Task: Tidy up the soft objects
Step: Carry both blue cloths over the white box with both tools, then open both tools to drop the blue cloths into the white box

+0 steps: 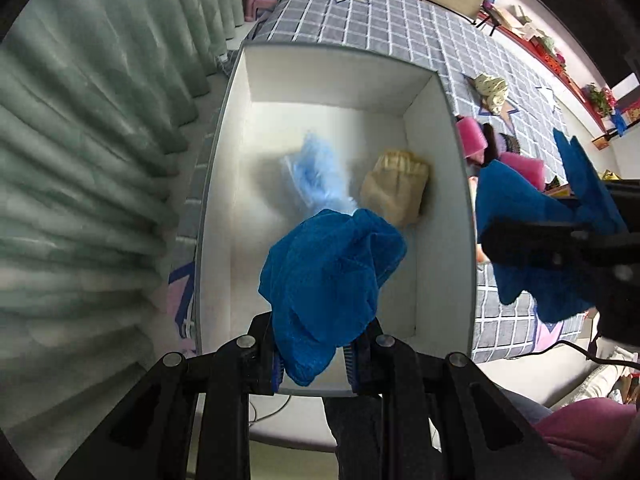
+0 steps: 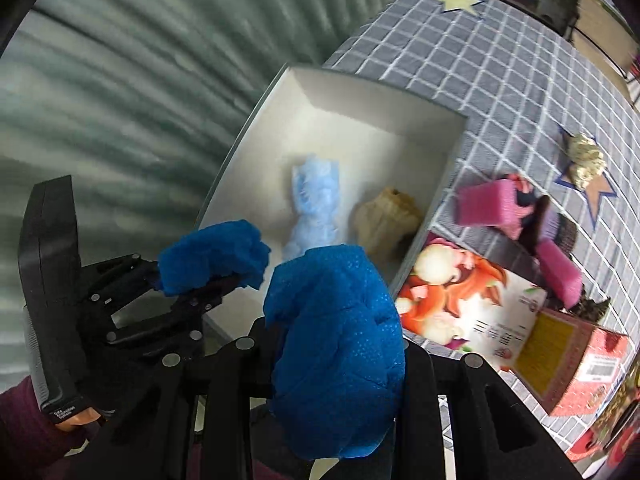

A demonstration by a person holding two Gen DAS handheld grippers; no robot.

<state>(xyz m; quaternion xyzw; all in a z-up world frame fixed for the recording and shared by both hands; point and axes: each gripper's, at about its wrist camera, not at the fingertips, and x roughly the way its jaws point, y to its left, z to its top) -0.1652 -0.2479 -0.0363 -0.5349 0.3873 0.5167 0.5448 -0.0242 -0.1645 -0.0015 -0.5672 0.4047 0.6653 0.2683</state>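
My left gripper (image 1: 316, 354) is shut on a blue cloth (image 1: 328, 276) and holds it over the near end of the white box (image 1: 424, 70). My right gripper (image 2: 336, 344) is shut on another blue cloth (image 2: 340, 344), just right of the box's near corner. In the right wrist view the left gripper (image 2: 188, 292) and its cloth (image 2: 212, 256) hang over the box's (image 2: 376, 84) left side. Inside the box lie a light blue fluffy piece (image 1: 316, 172) (image 2: 316, 204) and a beige pouch (image 1: 396, 188) (image 2: 384, 220).
Pink sponges (image 2: 484, 204) (image 2: 560, 276), a dark item, a cream bundle (image 2: 586, 156) and printed cartons (image 2: 468, 308) lie on the grey checked cloth (image 2: 480, 80) right of the box. A green curtain (image 1: 80, 160) hangs on the left.
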